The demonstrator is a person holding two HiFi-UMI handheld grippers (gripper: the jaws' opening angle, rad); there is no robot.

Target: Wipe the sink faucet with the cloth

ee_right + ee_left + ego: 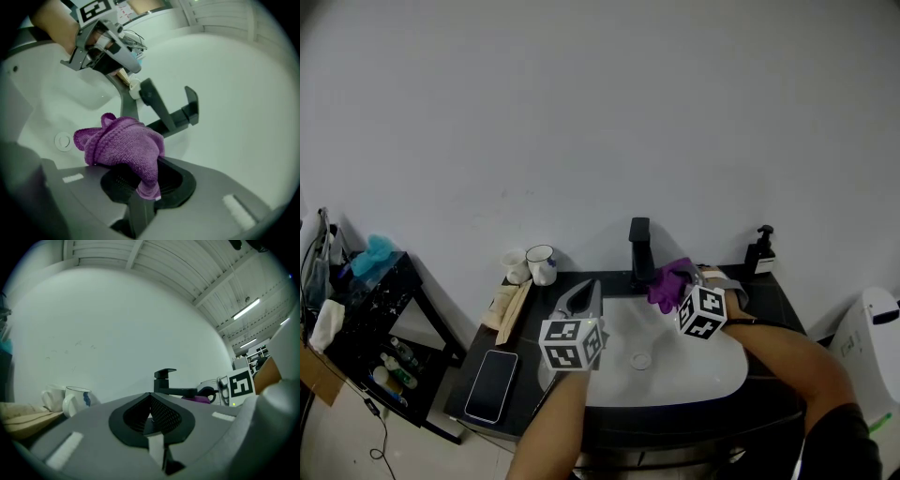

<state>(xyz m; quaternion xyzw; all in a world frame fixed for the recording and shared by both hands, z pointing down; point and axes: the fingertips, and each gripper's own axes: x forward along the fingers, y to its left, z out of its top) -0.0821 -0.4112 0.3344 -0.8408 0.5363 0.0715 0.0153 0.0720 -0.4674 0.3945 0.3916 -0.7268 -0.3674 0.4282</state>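
The black faucet (639, 251) stands at the back of the white sink (712, 375). My right gripper (679, 285) is shut on a bunched purple cloth (667, 284) just right of the faucet's spout. In the right gripper view the cloth (124, 145) bulges out of the jaws, close in front of the faucet (176, 119); whether they touch is unclear. My left gripper (589, 289) hovers over the sink's left rim, shut and empty. Its view shows the jaws (151, 416) meeting, with the faucet (165, 380) beyond.
Two cups (532, 265) and a flat packet (508, 305) sit left of the sink, a phone (491, 384) nearer the front. A soap dispenser (760, 251) stands at the back right. The drain (640, 360) lies mid-basin. A cluttered side table (375, 309) is far left.
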